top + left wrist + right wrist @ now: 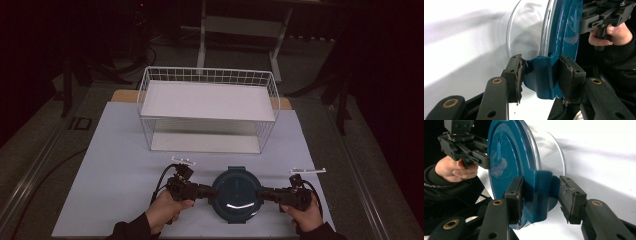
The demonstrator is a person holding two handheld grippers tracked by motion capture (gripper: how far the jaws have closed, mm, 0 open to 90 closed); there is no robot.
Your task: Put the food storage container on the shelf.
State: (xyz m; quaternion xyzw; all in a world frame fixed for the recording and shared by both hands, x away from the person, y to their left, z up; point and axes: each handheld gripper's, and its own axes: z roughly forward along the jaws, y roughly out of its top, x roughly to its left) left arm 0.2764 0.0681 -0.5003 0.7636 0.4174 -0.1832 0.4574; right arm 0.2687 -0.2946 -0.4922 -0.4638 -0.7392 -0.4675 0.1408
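The round glass container with a teal lid (236, 195) sits on the white table (120, 165) before the wire basket (207, 107), left gripper (202, 190) clamped on one lid latch, right gripper (266, 194) straddling the opposite latch, one pad clear.

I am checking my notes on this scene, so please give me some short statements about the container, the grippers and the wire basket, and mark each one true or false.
1. The round container has a teal lid. True.
2. The left gripper has a side clip of the lid between its pads. True.
3. The container sits inside the white wire basket. False: it rests on the table, in front of the basket.
4. The right gripper is at the clip on the opposite side of the lid. True.
5. The container's body is opaque black. False: it is clear, as both gripper views show.
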